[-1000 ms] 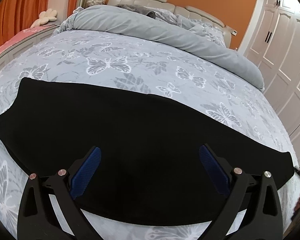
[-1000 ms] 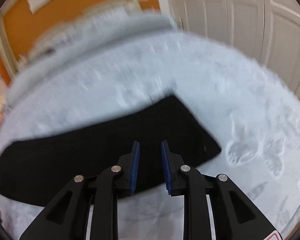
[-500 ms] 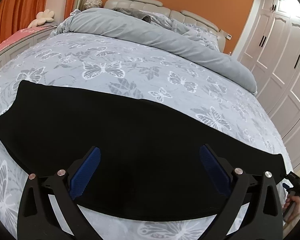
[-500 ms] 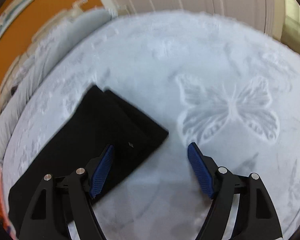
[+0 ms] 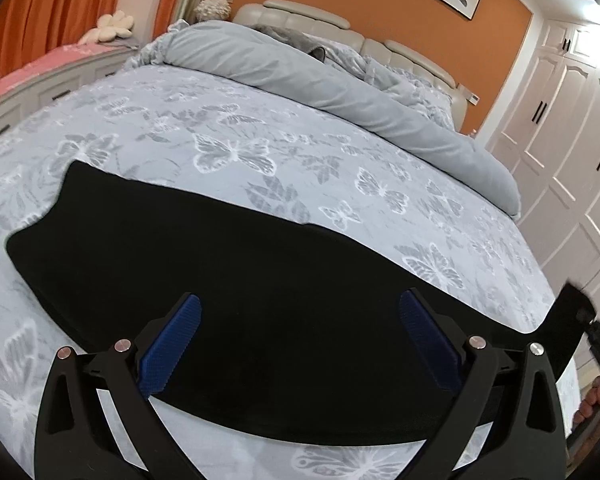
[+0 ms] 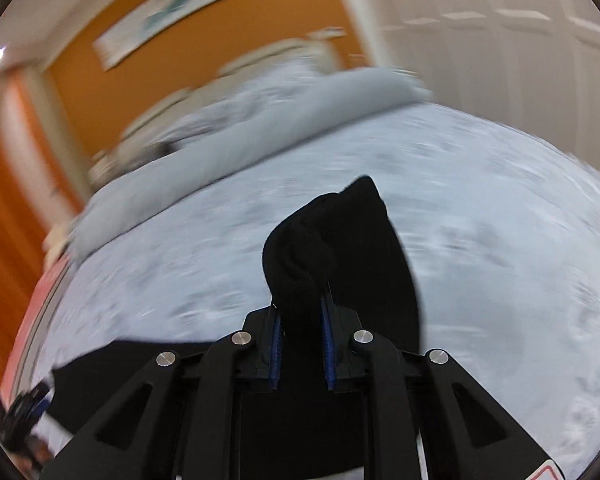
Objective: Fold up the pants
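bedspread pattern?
Grey bedspread with white butterflies; clearest in the left wrist view.

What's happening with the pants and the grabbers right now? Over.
Right gripper just closed on black pants, leg end lifted off bed. Left gripper open above pants, holding nothing. Nothing in the way.

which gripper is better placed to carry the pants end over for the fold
Right. The right gripper has just closed on a bunched end of the black pants and has it raised off the butterfly bedspread. The left gripper hangs open above the flat middle, gripping nothing.
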A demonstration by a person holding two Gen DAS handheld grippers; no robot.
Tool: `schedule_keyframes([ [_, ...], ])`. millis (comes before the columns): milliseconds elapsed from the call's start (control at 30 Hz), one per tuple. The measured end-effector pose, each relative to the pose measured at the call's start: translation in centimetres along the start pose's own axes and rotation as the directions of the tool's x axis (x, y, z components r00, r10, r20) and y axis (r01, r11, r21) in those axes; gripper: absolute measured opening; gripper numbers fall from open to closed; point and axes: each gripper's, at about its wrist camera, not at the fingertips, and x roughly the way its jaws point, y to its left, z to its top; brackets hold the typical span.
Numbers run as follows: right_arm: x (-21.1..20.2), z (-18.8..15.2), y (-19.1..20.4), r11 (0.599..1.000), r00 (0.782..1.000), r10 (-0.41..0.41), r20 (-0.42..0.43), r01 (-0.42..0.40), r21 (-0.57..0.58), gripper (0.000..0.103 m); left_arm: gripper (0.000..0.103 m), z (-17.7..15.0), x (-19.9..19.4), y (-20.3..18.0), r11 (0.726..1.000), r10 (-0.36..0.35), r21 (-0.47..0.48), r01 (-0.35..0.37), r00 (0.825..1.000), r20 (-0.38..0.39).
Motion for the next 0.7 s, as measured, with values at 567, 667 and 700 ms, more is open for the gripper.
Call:
schedule_keyframes([
  [567, 10.8, -16.5, 25.5, 0.814, 0.927, -0.02, -0.374, -0.202, -0.544, 0.016, 0.098, 3.0, -4.1, 3.4, 0.978, 0.183, 0.078, -0.193, 0.976, 0.122],
  [667, 11.3, -17.8, 25.8, 0.779, 0.932, -0.05, -0.36, -0.189, -0.598, 0.019, 0.098, 3.2, -3.7, 4.4, 0.978, 0.191, 0.069, -0.197, 0.978, 0.083],
  [700, 10.9, -17.6, 25.7, 0.779, 0.932, -0.048, -0.358, -0.19, -0.598, 0.021, 0.098, 3.2, -3.6, 4.7, 0.979, 0.19, 0.065, -0.195, 0.979, 0.07],
])
